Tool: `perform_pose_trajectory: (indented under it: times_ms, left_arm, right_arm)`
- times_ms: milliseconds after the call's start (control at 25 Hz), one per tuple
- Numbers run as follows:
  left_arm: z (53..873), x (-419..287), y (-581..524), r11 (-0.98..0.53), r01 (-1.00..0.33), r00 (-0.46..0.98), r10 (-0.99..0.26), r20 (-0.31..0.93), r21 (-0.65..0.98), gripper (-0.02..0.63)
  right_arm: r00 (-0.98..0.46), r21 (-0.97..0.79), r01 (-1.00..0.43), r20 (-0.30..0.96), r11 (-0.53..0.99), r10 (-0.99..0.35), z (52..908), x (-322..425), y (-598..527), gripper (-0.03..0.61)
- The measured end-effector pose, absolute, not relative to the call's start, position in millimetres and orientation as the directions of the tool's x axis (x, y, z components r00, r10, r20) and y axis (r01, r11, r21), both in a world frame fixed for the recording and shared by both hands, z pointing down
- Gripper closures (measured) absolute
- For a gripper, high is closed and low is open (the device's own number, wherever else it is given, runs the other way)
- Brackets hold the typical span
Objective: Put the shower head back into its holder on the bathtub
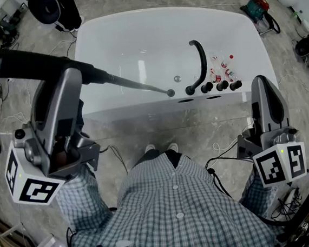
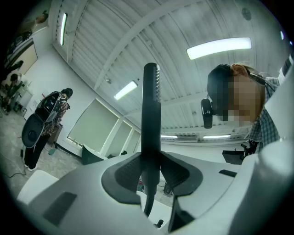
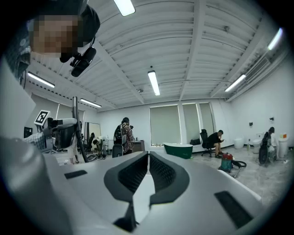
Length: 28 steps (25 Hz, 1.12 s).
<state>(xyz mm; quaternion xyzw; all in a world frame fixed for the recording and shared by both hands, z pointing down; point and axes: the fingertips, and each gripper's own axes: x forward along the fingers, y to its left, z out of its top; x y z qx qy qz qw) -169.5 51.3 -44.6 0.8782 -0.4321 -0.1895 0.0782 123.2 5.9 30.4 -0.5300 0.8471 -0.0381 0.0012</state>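
A stone-tiled workroom floor surrounds one white bathtub (image 1: 135, 40), whose near rim carries one curved black spout (image 1: 199, 61) and what look like three black knobs (image 1: 221, 85); which fitting is the holder cannot be told. The single shower head (image 2: 150, 114) is off the tub, pinched at its handle by the left claw (image 2: 151, 167), with one hose (image 1: 140, 86) trailing to the rim. It is probably light, rigid and smooth, liable to twist under the hose's pull, so a mid-handle hold suits, while the right claw (image 3: 148, 158) is pressed together on nothing.
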Motion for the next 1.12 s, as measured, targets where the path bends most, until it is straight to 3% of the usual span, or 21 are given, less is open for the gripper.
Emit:
perform_pose_trajectory:
  times_ms: [1120]
  left_arm:
    - [-38.4,-165.5,49.4,-0.610,-0.735,0.560,-0.792,-0.243,0.294,0.495]
  right_arm:
    - [-0.430,-0.100,-0.901,0.062,0.423,-0.901,39.6,126.5,6.4,0.552]
